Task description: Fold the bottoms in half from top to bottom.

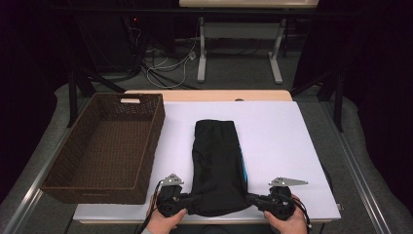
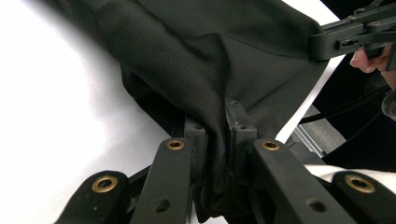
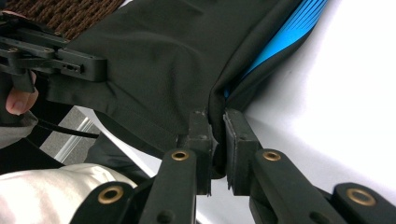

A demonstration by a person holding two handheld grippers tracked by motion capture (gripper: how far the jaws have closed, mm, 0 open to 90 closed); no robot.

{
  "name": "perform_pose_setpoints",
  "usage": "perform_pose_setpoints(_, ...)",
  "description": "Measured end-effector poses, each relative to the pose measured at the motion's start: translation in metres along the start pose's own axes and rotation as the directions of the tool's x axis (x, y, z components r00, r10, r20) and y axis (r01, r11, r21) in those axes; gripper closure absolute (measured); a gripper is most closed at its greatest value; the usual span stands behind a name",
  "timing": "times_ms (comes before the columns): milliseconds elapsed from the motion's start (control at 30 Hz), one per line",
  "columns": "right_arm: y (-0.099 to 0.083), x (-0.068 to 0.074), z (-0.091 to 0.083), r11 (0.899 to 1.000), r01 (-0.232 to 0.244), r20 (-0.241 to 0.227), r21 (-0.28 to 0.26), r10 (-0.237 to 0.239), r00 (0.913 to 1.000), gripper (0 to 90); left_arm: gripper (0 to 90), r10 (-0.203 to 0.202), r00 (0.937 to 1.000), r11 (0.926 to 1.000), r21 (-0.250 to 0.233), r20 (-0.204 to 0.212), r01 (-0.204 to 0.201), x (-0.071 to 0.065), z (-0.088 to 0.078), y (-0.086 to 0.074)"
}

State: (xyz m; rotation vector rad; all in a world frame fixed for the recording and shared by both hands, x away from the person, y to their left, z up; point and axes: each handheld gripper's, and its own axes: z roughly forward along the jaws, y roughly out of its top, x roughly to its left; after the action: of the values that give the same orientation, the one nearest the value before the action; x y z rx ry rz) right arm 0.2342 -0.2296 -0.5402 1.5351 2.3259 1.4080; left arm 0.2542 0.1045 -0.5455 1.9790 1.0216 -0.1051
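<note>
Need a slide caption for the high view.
Both grippers pinch the black garment's near corners beside a wicker basket.

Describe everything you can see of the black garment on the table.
The black garment is matte woven cloth with a bright blue striped panel along its right edge. Folded into a long strip, it lies flat on the white table, right of the wicker basket. The left hand-held gripper and right hand-held gripper pinch its near corners.

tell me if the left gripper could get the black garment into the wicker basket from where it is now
Probably yes. The left gripper is clamped on the black garment, the wicker basket stands open right beside it, nothing between. The right gripper grips the other corner.
</note>
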Motion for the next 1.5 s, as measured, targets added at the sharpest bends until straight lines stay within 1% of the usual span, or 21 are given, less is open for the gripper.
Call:
perform_pose_setpoints(100, -0.003, 0.003, -0.002, 1.000, 0.008, -0.005, -0.009, -0.008, 1.0000, 83.2, 82.3, 0.011, 0.9999, 0.9999, 0.002, -0.004, -0.011, -0.002, -0.001, -0.003)
perform_pose_setpoints(167, -0.005, 0.004, -0.003, 1.000, 0.011, -0.005, -0.003, -0.011, 0.9999, 83.2, 82.2, 0.014, 0.9999, 0.9999, 0.002, -0.008, -0.014, -0.004, -0.002, -0.004)
perform_pose_setpoints(233, -0.006, 0.005, -0.002, 1.000, 0.015, -0.004, 0.003, -0.015, 0.9999, 83.2, 82.1, 0.008, 0.9999, 1.0000, 0.002, -0.009, -0.008, -0.004, -0.004, -0.006)
perform_pose_setpoints(367, -0.008, 0.004, 0.000, 1.000, -0.004, -0.012, 0.023, 0.004, 0.9999, 83.1, 82.0, -0.007, 0.9999, 1.0000, 0.005, -0.010, 0.007, -0.004, -0.003, -0.008)
perform_pose_setpoints(467, -0.009, 0.003, 0.002, 1.000, -0.008, -0.012, 0.026, 0.008, 0.9999, 82.9, 81.7, -0.007, 0.9999, 0.9999, 0.012, -0.015, 0.007, -0.004, -0.002, -0.009)
perform_pose_setpoints(667, -0.009, 0.002, 0.002, 1.000, -0.002, -0.006, 0.029, 0.002, 1.0000, 82.8, 80.8, -0.019, 0.9997, 0.9997, 0.016, -0.015, 0.020, -0.003, -0.002, -0.010)
perform_pose_setpoints(700, -0.009, 0.002, 0.002, 1.000, 0.000, -0.009, 0.031, 0.000, 1.0000, 82.7, 80.2, -0.027, 0.9996, 0.9995, 0.017, -0.012, 0.028, -0.002, -0.002, -0.010)
perform_pose_setpoints(767, -0.009, 0.002, 0.003, 0.999, 0.009, -0.006, 0.033, -0.009, 0.9999, 81.4, 76.1, -0.047, 0.9989, 0.9987, 0.019, -0.003, 0.047, 0.000, 0.000, -0.010)
perform_pose_setpoints(800, -0.009, 0.002, 0.002, 0.999, 0.016, -0.002, 0.034, -0.016, 0.9999, 78.9, 73.4, -0.055, 0.9985, 0.9983, 0.021, -0.002, 0.055, 0.001, 0.001, -0.010)
perform_pose_setpoints(900, -0.009, 0.001, 0.003, 0.998, 0.065, 0.023, 0.014, -0.065, 0.9976, 65.7, 63.4, -0.063, 0.9980, 0.9979, 0.016, -0.008, 0.063, 0.003, 0.004, -0.010)
perform_pose_setpoints(967, -0.009, -0.001, 0.004, 0.998, 0.056, 0.025, -0.007, -0.055, 0.9982, 59.2, 56.7, -0.066, 0.9978, 0.9978, 0.003, -0.009, 0.066, 0.005, 0.003, -0.009)
perform_pose_setpoints(1000, -0.009, -0.002, 0.004, 0.998, 0.058, 0.025, -0.016, -0.058, 0.9980, 56.4, 53.6, -0.074, 0.9972, 0.9972, -0.010, -0.013, 0.074, 0.006, 0.002, -0.008)
perform_pose_setpoints(1067, -0.009, -0.003, 0.003, 0.997, 0.065, 0.033, -0.036, -0.064, 0.9974, 52.4, 48.1, -0.075, 0.9969, 0.9967, -0.032, -0.023, 0.075, 0.007, 0.000, -0.007)
perform_pose_setpoints(1100, -0.009, -0.003, 0.003, 0.997, 0.068, 0.044, -0.049, -0.066, 0.9969, 51.3, 46.0, -0.074, 0.9968, 0.9965, -0.041, -0.029, 0.073, 0.007, -0.001, -0.006)
perform_pose_setpoints(1133, -0.009, -0.003, 0.003, 0.997, 0.063, 0.040, -0.052, -0.060, 0.9974, 50.6, 43.3, -0.067, 0.9972, 0.9966, -0.051, -0.033, 0.065, 0.008, 0.000, -0.006)
perform_pose_setpoints(1200, -0.010, -0.005, 0.001, 0.994, 0.078, 0.050, -0.073, -0.074, 0.9960, 48.3, 38.9, -0.064, 0.9972, 0.9957, -0.069, -0.039, 0.061, 0.010, -0.001, -0.004)
perform_pose_setpoints(1233, -0.009, -0.005, 0.000, 0.994, 0.076, 0.058, -0.082, -0.071, 0.9958, 47.2, 36.1, -0.051, 0.9978, 0.9950, -0.088, -0.042, 0.047, 0.011, 0.000, -0.004)
perform_pose_setpoints(1300, -0.007, -0.007, 0.000, 0.992, 0.079, 0.073, -0.094, -0.072, 0.9947, 46.0, 33.0, -0.027, 0.9975, 0.9945, -0.102, -0.065, 0.020, 0.013, -0.002, -0.002)
perform_pose_setpoints(1400, 0.000, -0.010, 0.000, 0.990, 0.068, 0.081, -0.123, -0.058, 0.9950, 44.3, 30.4, -0.032, 0.9954, 0.9929, -0.117, -0.090, 0.021, 0.018, -0.005, 0.000)
perform_pose_setpoints(1467, 0.004, -0.012, -0.001, 0.988, 0.064, 0.079, -0.140, -0.053, 0.9955, 42.5, 29.0, -0.047, 0.9925, 0.9902, -0.136, -0.113, 0.031, 0.020, -0.006, 0.001)
perform_pose_setpoints(1500, 0.007, -0.013, -0.002, 0.987, 0.070, 0.093, -0.147, -0.057, 0.9941, 41.7, 28.1, -0.051, 0.9920, 0.9892, -0.142, -0.116, 0.034, 0.021, -0.006, 0.003)
